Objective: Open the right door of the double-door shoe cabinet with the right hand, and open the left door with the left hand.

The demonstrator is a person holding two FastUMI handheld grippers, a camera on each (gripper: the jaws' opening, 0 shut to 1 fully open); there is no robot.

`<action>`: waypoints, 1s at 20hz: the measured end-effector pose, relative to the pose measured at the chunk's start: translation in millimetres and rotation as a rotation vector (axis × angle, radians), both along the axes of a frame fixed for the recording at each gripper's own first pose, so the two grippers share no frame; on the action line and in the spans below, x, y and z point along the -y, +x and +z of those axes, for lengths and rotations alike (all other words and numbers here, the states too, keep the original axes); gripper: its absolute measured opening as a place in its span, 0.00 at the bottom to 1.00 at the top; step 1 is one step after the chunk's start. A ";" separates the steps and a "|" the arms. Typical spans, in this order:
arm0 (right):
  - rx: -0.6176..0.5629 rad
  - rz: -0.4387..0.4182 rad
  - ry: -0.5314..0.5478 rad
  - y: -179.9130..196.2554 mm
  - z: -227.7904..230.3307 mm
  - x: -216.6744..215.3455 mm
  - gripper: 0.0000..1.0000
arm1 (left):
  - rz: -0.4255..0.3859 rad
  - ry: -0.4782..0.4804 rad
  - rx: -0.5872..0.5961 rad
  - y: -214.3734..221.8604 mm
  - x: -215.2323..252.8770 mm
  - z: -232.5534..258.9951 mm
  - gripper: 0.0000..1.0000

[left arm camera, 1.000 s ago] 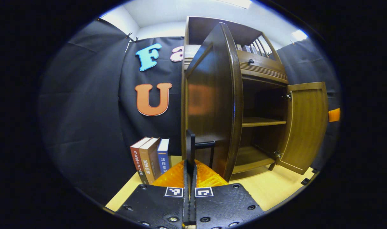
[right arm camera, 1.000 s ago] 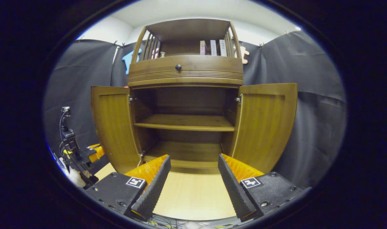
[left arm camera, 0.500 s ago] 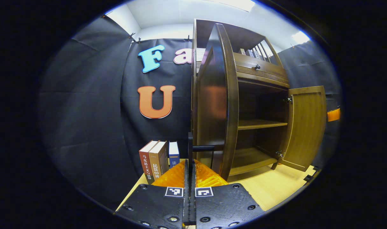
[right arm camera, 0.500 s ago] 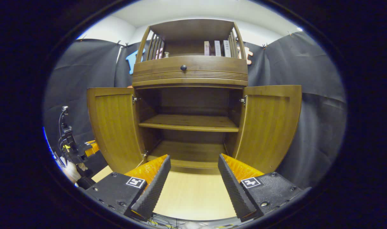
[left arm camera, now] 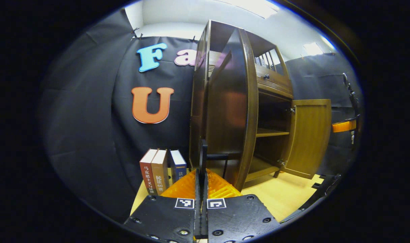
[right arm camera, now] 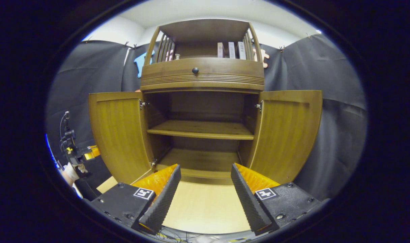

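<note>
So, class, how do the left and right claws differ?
The left claw is shut on the handle of the left door; the right claw is open, holding nothing. The left claw sits at its door; the right claw hangs clear of the right door. Both face the cabinet.

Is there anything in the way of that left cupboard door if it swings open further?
Possibly. Some books stand on the floor beside the cabinet, on the outer side of the left door. The left gripper is shut on the door's handle. The door already stands wide open.
</note>
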State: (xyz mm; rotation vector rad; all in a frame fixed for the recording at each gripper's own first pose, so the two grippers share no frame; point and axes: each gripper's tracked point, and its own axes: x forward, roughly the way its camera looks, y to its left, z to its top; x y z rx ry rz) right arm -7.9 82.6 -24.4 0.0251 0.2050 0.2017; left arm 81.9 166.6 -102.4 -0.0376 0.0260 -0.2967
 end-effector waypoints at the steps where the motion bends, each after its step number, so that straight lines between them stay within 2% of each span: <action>1: -0.001 0.001 -0.002 0.9 -1.1 0.2 0.95 | -0.004 0.019 -0.006 2.3 -2.7 -3.2 0.00; 2: -0.002 0.002 -0.003 2.6 -1.5 0.2 0.95 | -0.001 0.032 0.000 1.4 -2.7 -1.7 0.11; 3: -0.003 0.002 -0.003 4.2 -2.2 0.1 0.95 | -0.001 0.038 -0.004 0.8 -0.6 -2.6 0.02; 6: 0.002 0.021 0.004 6.9 -0.1 -4.5 0.95 | 0.006 0.048 -0.013 -7.8 -7.0 -4.0 0.05; 7: 0.006 0.029 0.005 7.5 0.3 -6.0 0.95 | 0.017 0.038 -0.015 -12.5 -10.9 -2.7 0.09; 10: 0.008 0.043 0.005 14.4 -4.2 -5.2 0.95 | 0.042 0.028 -0.031 -34.7 -20.4 -1.1 0.85; 11: 0.002 0.050 0.006 17.1 -6.5 -4.3 0.95 | 0.059 0.038 -0.031 -40.4 -22.1 0.5 1.00; 13: 0.001 0.059 0.008 23.4 -5.9 -0.9 0.95 | 0.107 0.064 -0.033 -57.9 -24.2 5.0 1.00; 14: 0.002 0.064 0.009 26.9 -5.3 1.0 0.95 | 0.126 0.063 -0.036 -65.3 -21.9 8.7 0.96; 17: 0.001 0.084 0.013 35.5 -3.3 6.7 0.95 | 0.148 0.026 -0.057 -87.3 2.1 21.9 0.95; 20: 0.003 0.099 0.008 41.4 -2.5 14.8 0.95 | 0.230 0.033 -0.028 -96.4 17.2 49.8 0.95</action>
